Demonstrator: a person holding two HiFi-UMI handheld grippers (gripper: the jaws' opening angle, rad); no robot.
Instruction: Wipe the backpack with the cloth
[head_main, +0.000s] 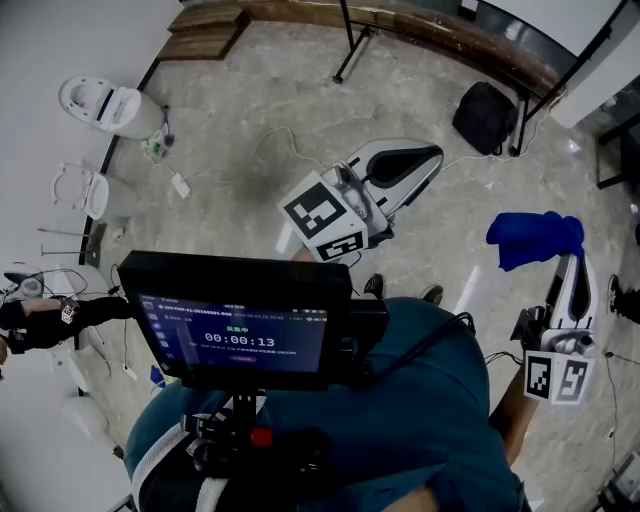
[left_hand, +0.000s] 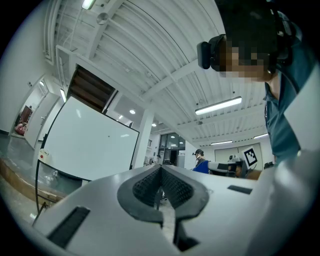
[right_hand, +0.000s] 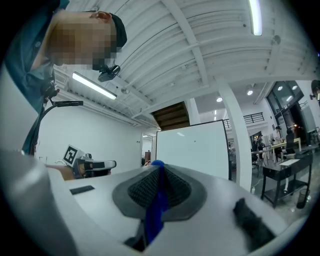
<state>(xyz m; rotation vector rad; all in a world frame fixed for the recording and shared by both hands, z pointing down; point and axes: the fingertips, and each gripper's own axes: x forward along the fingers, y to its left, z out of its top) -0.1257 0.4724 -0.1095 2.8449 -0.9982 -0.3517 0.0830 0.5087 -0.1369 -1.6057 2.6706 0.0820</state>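
Note:
A black backpack (head_main: 485, 116) lies on the speckled floor at the upper right of the head view, beside a stand's leg. A blue cloth (head_main: 535, 238) bunches above the tips of my right gripper (head_main: 567, 260), which is shut on it; in the right gripper view the blue cloth (right_hand: 156, 210) runs as a strip between the pads of the right gripper (right_hand: 159, 167). My left gripper (head_main: 428, 157) is held at centre, left of the backpack, well apart from it. In its own view the left gripper (left_hand: 161, 170) is shut with nothing in it. Both gripper views point up at the ceiling.
A chest-mounted screen (head_main: 238, 335) fills the lower middle of the head view. White fixtures (head_main: 108, 105) stand along the left wall, with a cable (head_main: 180, 185) on the floor. Black stand legs (head_main: 352, 45) rise at the top. A whiteboard (right_hand: 192, 150) stands behind.

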